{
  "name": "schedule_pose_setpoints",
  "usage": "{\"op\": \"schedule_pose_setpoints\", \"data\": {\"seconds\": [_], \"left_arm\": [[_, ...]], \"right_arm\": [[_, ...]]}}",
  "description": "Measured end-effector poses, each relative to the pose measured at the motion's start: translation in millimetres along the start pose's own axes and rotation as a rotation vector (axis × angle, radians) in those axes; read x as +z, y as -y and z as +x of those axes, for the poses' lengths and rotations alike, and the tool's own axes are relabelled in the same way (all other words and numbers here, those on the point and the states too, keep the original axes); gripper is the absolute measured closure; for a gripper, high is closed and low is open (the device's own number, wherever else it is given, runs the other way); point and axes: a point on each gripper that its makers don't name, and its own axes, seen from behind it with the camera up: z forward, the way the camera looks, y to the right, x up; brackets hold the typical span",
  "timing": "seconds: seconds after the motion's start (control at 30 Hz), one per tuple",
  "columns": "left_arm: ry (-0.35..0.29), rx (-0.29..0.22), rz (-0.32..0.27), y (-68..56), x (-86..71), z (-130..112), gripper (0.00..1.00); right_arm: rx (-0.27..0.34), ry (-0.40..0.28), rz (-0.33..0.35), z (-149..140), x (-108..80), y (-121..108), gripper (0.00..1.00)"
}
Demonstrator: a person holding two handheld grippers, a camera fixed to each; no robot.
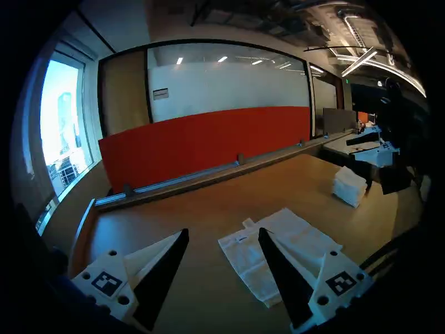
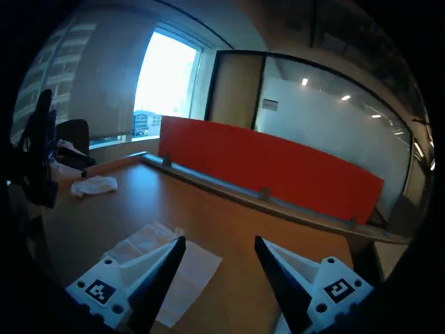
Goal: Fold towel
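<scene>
Left hand-held gripper [image 1: 223, 230] and right hand-held gripper [image 2: 219, 238] both hover wide open and empty over the counter [image 1: 222, 195], pointed at the towel [image 1: 297, 231] lying flat and unfolded just ahead, likely poised so each can pinch a near corner and begin the first fold.

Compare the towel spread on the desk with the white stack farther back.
The spread towel lies flat and thin; the white stack is folded into a thick block. The spread towel lies near the left tool; the white stack sits farther off. Both are white and rest on the wooden table.
</scene>
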Motion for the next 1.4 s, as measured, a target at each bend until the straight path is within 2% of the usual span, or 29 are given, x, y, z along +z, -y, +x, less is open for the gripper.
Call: {"op": "schedule_pose_setpoints", "data": {"seconds": [0.2,0.5,0.7,1.4], "left_arm": [[0.025,-0.005,-0.029,-9.5,4.7,-12,0.07],[0.073,0.016,-0.055,-24.6,11.8,-41,0.07],[0.111,0.025,-0.076,-37.0,16.5,-64,0.07],[0.276,0.006,-0.168,-80.9,36.6,-163,0.07]], "right_arm": [[-0.017,0.024,0.036,-7,2.3,9,0.04],[-0.016,0.077,0.074,-36,7.6,25,0.04],[-0.023,0.106,0.090,-58,12.1,32,0.04],[-0.036,0.213,0.144,-147,29.1,59,0.04]]}}
